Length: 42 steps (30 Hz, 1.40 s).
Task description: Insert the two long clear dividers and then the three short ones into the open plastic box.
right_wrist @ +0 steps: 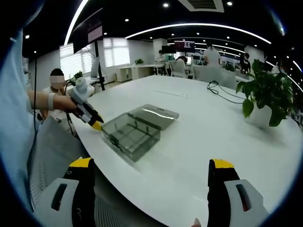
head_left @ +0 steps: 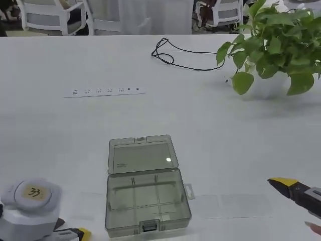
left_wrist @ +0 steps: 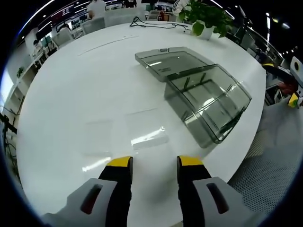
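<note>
Centrally, a smoky grey see-through plastic box sat open on the white table, close to the table's near edge. Its hinged grey lid lay flipped back flat on the box's far side. Thin upright lines crossed the inside of the box, but whether they were dividers or only slots could not be told. Clear flat rectangular pieces of plastic lay on the table just beside the box, on its left side, with fainter clear sheets off the box's right side.

The left gripper hung low at the box's left front corner. Its yellow-tipped jaws stood parted and empty, just short of the clear pieces. The right gripper waited well to the right of the box, jaws spread wide, grasping nothing.

Beyond the box's lid lay a long white power strip. Farther past it curled a thin black cable. A leafy green plant in a white pot stood beyond and to the right of the box. White chairs lined the table's far side.
</note>
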{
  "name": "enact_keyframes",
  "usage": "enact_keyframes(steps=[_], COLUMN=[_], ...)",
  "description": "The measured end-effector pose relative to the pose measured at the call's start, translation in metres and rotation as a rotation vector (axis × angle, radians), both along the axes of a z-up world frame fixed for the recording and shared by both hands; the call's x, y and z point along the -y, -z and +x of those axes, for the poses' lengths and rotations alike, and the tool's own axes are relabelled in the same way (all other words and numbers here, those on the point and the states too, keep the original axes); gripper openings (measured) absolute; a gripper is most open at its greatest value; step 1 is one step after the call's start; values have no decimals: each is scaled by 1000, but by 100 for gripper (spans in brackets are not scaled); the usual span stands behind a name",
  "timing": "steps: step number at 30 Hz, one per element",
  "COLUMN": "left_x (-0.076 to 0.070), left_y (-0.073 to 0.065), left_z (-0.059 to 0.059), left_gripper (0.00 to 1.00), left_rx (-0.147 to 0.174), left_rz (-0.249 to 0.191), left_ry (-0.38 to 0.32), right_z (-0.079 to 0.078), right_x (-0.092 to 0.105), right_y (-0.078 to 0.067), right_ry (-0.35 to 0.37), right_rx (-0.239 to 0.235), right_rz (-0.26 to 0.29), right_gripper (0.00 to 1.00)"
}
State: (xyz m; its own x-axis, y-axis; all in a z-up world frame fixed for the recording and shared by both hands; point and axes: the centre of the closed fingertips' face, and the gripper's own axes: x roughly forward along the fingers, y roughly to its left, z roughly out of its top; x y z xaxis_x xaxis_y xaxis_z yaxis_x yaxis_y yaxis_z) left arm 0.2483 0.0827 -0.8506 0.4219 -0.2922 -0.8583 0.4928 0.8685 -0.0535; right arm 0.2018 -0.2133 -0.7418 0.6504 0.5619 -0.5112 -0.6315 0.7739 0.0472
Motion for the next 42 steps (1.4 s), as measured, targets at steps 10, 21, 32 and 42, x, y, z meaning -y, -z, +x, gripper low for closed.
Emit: enact_keyframes(steps=[10,21,32,42], left_x=[-3,-5,-5,-5], left_y=[0,0,-1,-5], left_z=[-1,-1,-1,1], left_gripper=[33,31,31,30], left_rx=[-18,-40,-24,-15], left_rz=[53,46,21,-20], left_ry=[41,26,25,-1], right_z=[0,-1,-2,-3], right_x=[-1,-2,-2,-3], right_y=[0,0,1,3], right_ry=[0,-3,-9,-18], right_rx=[1,-1,-6,-18], right_rz=[-2,2,0,-7], right_gripper=[100,100,100,100])
